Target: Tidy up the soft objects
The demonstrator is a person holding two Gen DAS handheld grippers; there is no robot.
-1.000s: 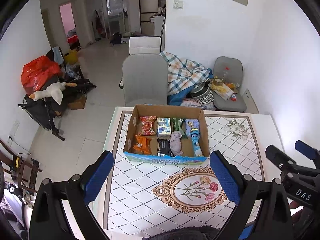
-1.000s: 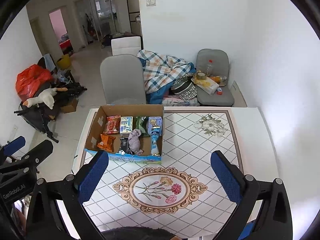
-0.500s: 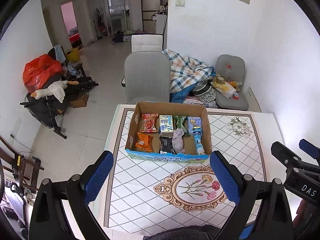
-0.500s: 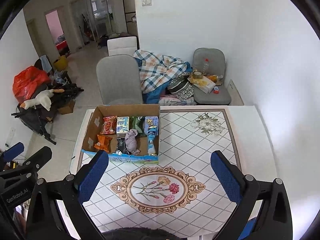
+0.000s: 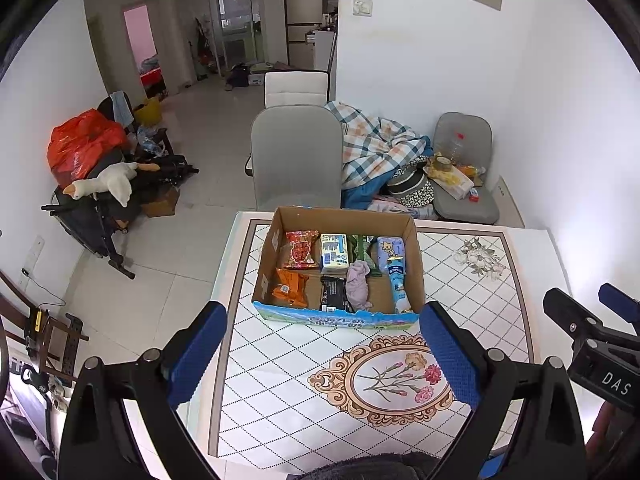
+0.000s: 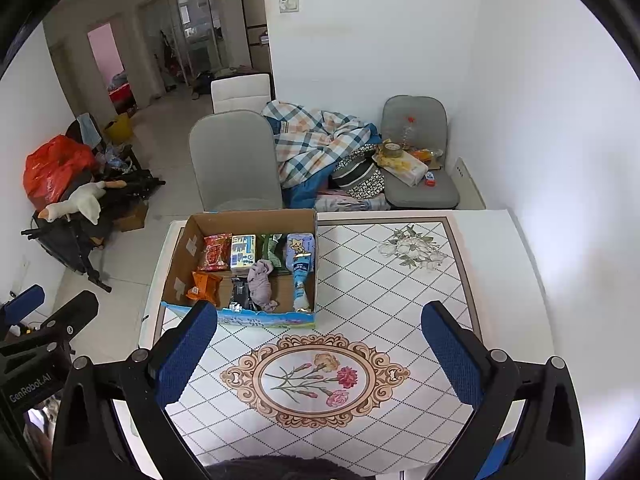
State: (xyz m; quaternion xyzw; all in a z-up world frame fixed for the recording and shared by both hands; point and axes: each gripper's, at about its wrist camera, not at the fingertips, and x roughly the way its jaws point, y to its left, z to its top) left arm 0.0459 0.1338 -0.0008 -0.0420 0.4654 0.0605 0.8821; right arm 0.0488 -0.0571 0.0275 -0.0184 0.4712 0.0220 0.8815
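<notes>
the open brown cardboard box with a blue printed front edge [image 5: 340, 316] is sitting on the far left part of the white table with the diamond-pattern and floral medallion top [image 5: 460, 320], and everything loose seems to be lying inside it already: a red snack packet [image 5: 302, 250], a yellow-and-blue carton [image 5: 334, 254], a green packet [image 5: 362, 246], a long light-blue pouch [image 5: 394, 268], an orange snack packet [image 5: 290, 288], a black packet [image 5: 334, 294] and a crumpled mauve cloth piece [image 5: 358, 284]. nothing is lying on the tabletop outside the box in either view, so the sorting is either looking nearly finished or not begun; judging from these views alone, it cannot be told which. the cloth piece is resting between the black packet and the blue pouch, partly over the green packet. the left gripper [image 5: 322, 354] is hanging above the near table edge with its blue-padded fingers [image 5: 198, 354] spread wide, gripping nothing and touching nothing. the right gripper [image 6: 320, 354] is doing the same, pads wide apart, empty, well short of the box. both are aiming toward the box, neither is reaching into it yet.
</notes>
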